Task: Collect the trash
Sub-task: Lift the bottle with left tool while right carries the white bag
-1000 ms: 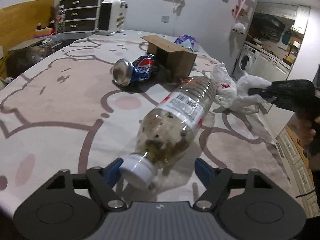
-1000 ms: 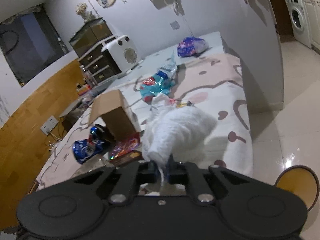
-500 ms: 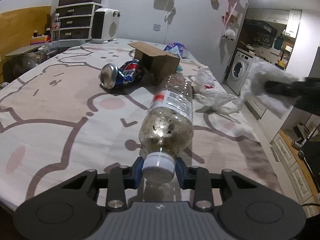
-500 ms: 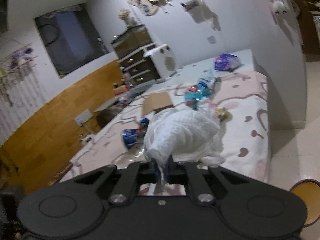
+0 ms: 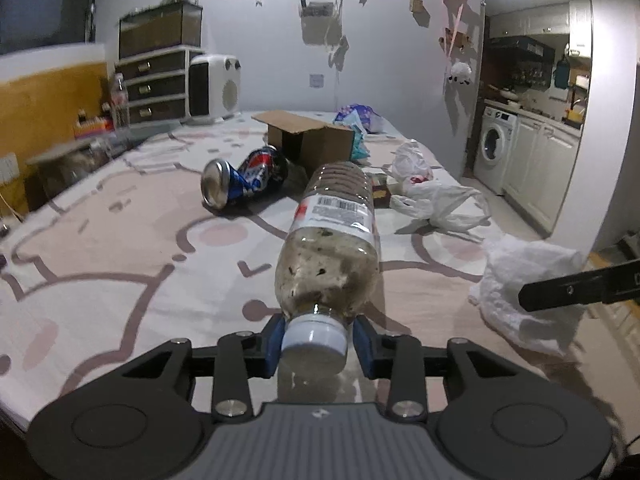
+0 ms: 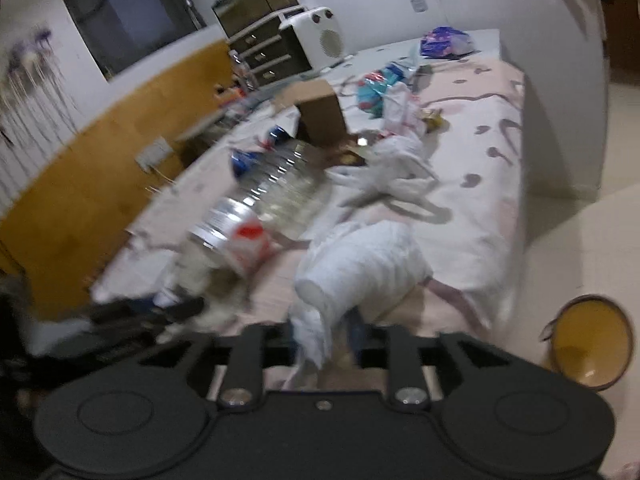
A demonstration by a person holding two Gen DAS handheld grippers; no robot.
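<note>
Left wrist view: the left gripper [image 5: 315,345] has its blue fingers [image 5: 273,340] pinching the white cap end of a clear plastic bottle [image 5: 334,240], which holds brownish debris and sticks out away from the camera above the bed [image 5: 100,248]. Farther along the patterned bed cover lie a dented Pepsi can [image 5: 244,178] on its side, an open cardboard box [image 5: 310,140] just behind it, and a loose white plastic bag [image 5: 436,200] to the right. At the right edge, a black finger of the right gripper [image 5: 580,286] shows against a crumpled white tissue wad [image 5: 528,280].

Right wrist view, heavily blurred: the right gripper [image 6: 326,342] pinches the tissue wad [image 6: 360,268] between its fingers, with the bottle [image 6: 264,204] to its left and a yellow bowl-like bin [image 6: 588,344] on the floor at lower right.
</note>
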